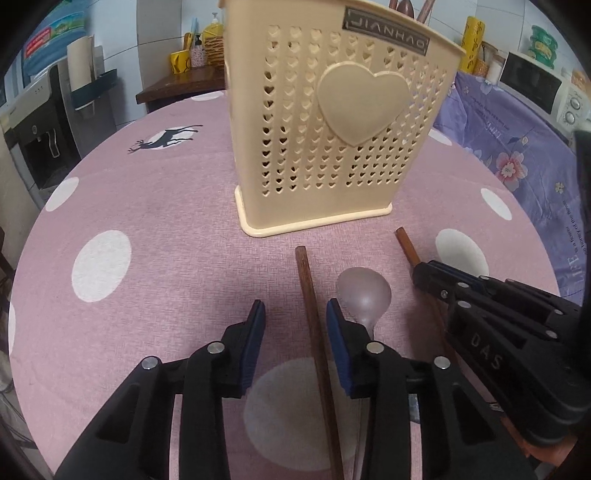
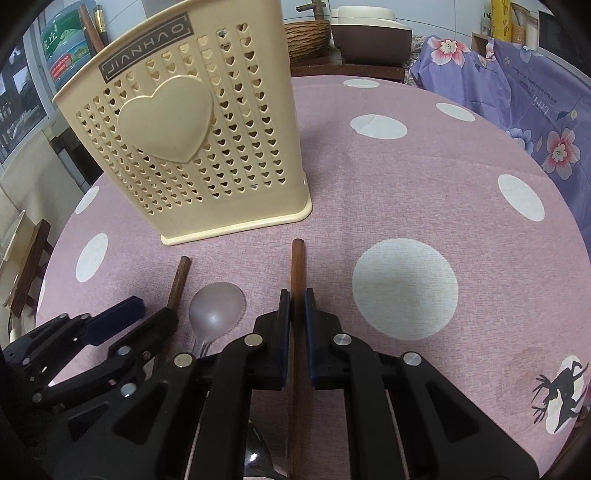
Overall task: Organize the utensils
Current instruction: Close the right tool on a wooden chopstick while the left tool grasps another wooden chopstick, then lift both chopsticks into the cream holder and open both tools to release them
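A cream perforated utensil holder (image 1: 332, 122) (image 2: 192, 140) with a raised heart stands upright on the pink table, with wooden handles (image 1: 406, 7) poking out of its top. In front of it lie two brown wooden sticks and a metal spoon (image 1: 364, 291) (image 2: 216, 306). My left gripper (image 1: 295, 325) (image 2: 142, 321) straddles the left stick (image 1: 308, 288) (image 2: 179, 277). The stick lies near its right pad, and a gap shows at the left pad. My right gripper (image 2: 296, 314) (image 1: 424, 271) is shut on the other stick (image 2: 297, 266) (image 1: 404, 243). The spoon lies between the two sticks.
The round table wears a pink cloth with white dots (image 2: 404, 288). A purple floral cloth (image 1: 517, 147) (image 2: 535, 92) hangs at the right edge. A water dispenser (image 1: 40, 140) stands left, a microwave (image 1: 539, 88) right, and a side table with bottles (image 1: 177, 88) behind.
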`<state>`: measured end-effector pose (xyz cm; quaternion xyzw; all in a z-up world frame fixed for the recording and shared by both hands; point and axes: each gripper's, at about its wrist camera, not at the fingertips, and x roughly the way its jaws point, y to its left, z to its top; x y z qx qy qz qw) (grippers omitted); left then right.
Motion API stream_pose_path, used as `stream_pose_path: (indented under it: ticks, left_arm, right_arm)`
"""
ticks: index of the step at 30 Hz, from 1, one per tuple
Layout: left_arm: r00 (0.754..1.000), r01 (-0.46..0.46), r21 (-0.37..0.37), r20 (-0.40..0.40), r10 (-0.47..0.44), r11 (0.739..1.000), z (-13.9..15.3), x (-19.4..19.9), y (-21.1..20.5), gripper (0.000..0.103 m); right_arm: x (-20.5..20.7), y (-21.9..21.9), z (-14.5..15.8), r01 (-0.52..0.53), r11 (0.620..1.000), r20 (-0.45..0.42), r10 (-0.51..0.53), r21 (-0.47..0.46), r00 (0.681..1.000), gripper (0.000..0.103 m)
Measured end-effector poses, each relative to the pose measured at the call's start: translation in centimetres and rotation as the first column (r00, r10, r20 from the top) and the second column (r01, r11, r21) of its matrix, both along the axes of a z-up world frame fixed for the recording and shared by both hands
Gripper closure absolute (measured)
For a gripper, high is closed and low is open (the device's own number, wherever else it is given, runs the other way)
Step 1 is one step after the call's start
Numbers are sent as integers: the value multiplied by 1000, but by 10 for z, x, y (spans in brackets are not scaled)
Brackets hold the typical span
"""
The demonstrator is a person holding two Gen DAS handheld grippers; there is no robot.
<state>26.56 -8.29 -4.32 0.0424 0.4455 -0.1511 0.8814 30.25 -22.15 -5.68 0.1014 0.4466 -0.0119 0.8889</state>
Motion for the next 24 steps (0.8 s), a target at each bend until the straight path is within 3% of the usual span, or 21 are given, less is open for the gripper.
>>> stream_pose_path:
  ticks: [8,12,19,24]
  left_arm:
    - [999,-15,89,35,12,996,1,8,-11,78]
    - [999,-24,109,49,19,994,1,10,-12,93]
    - [998,-45,42,37,43,998,1,12,2,94]
    - [997,-64,-8,48,64,998,9,10,10,95]
  right_arm:
    - [0,1,0,3,1000,1,-3,-3,1000,95]
    - [1,4,1,-4,1000,0,4,-22,1000,95]
    - [0,-5,1,-17,999,9,17,36,1000,95]
    - [-7,-10,16,-17,998,84,12,65,996,95]
